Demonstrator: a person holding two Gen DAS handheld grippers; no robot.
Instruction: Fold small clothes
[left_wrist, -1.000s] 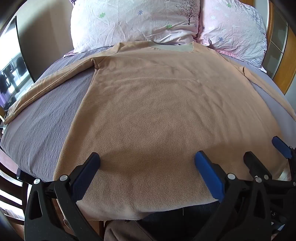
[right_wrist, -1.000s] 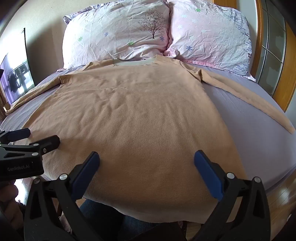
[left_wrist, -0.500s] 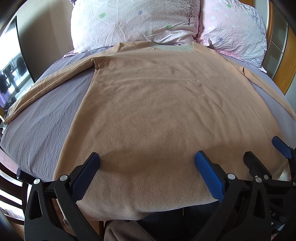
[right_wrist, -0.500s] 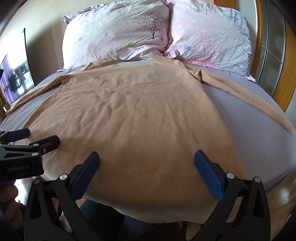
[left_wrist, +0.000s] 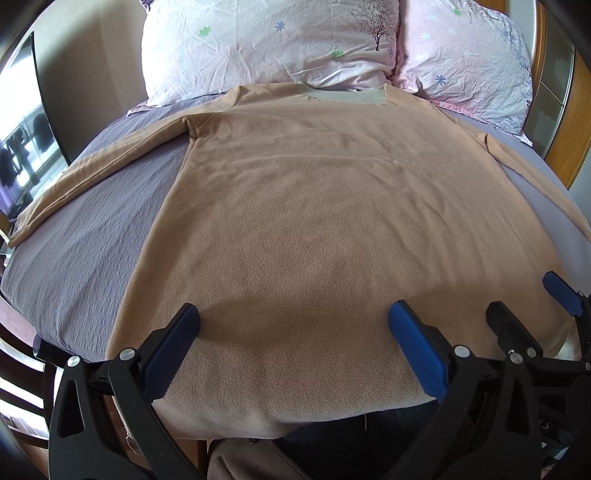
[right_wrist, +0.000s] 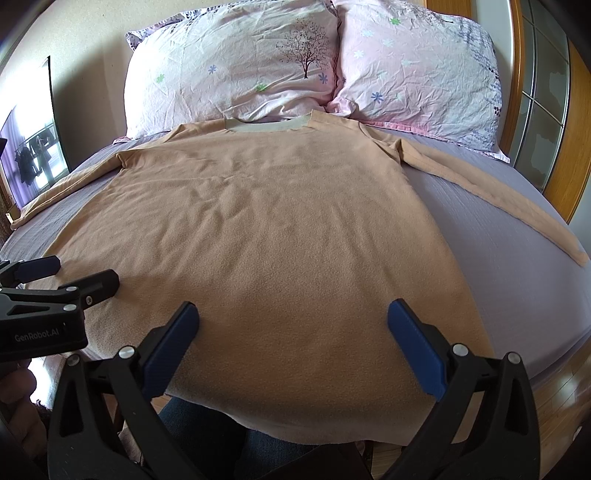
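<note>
1. While both grippers hover over the near hem, the tan long-sleeved shirt (left_wrist: 325, 206) lies flat on the grey bed (left_wrist: 85, 251), collar toward the two floral pillows (right_wrist: 236, 70), sleeves spread out to either side.
2. Left gripper (left_wrist: 293, 332): fingers spread wide, holding nothing.
3. Right gripper (right_wrist: 291, 328): likewise spread wide and empty, just beside the left one.
4. Compared with a second ago, nothing has shifted: shirt, wrinkles and both grippers sit in the same places.
</note>
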